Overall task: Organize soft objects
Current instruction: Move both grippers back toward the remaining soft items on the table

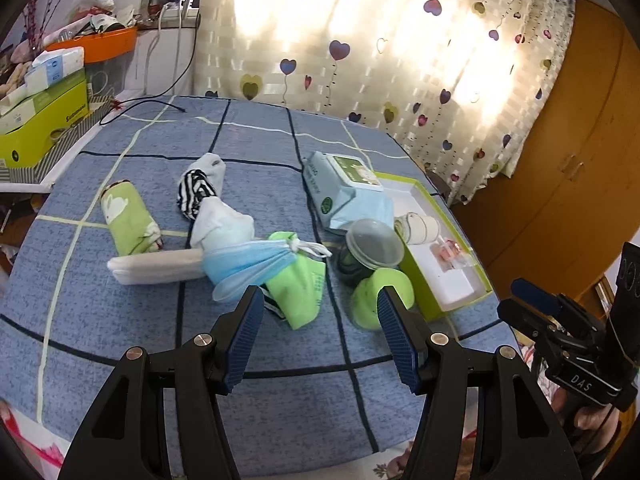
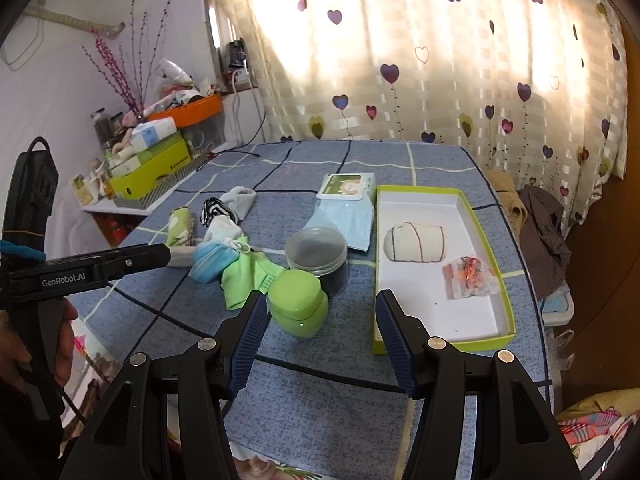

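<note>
A blue checked cloth (image 1: pixel 152 336) covers the table, and behind it a curtain (image 2: pixel 400 60) with hearts glows with daylight; a wooden wardrobe (image 1: pixel 572 168) fills the right edge of the left wrist view.

Nearest, at the bottom of each wrist view, both tongs stand wide apart with nothing between the pads. The left gripper (image 1: pixel 320 320) hovers over the pile in the middle of its frame; the right gripper (image 2: pixel 320 320) hangs between the green jar (image 2: pixel 298 304) and the tray (image 2: pixel 506 308) at lower right.

Just past the left pads lies a green sock (image 1: pixel 300 288), and across it a blue face mask (image 1: pixel 248 266), its ear loops knotted. Both look light and limp, so they would likely sag and trail from a pinch; the bunched middle of the mask or the thick fold of the sock seems the safest hold. The loops could snag a neighbour.

Beyond, a white sock (image 1: pixel 222 224) and a striped sock (image 1: pixel 196 192) tangle together, so lifting one may drag the other. At left sits a green rolled cloth (image 1: pixel 130 216), firm enough to grip across its width.

The clear-lidded tub (image 2: pixel 316 250) and the jar are hard, and probably not for sorting. Farther back lies a pack of wipes (image 2: pixel 348 188).

The tray already holds a rolled sock (image 2: pixel 414 242) and a small wrapped packet (image 2: pixel 470 278), with room left.
</note>
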A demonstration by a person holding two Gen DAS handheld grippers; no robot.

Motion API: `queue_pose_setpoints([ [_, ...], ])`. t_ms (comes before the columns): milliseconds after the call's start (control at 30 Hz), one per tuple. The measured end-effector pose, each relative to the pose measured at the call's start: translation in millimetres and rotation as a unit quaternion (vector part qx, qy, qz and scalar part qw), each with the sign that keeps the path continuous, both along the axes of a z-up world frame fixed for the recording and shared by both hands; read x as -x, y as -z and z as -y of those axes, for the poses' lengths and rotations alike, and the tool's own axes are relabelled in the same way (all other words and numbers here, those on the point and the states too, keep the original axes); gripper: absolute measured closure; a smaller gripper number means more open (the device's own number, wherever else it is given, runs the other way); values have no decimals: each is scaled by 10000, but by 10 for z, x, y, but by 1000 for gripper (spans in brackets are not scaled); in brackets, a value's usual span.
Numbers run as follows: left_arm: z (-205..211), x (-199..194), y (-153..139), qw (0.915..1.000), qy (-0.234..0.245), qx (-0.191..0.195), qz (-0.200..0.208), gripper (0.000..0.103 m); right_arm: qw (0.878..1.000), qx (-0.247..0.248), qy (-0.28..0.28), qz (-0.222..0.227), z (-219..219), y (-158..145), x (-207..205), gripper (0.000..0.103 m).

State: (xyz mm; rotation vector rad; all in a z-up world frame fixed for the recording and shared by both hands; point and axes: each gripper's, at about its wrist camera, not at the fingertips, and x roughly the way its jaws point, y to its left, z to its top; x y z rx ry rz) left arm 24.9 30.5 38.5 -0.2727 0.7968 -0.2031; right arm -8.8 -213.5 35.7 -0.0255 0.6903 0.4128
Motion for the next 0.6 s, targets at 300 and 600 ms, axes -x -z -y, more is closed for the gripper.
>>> queue_pose_setpoints([
  [300,-102,-128,121,10000,36,18,-11,43,9999,58,-85,-101,-69,46,-151,46],
  [600,-305,-271,277,9999,-59,63,-66,43,9993,176,-218,-231,-218,105,-322,46],
])
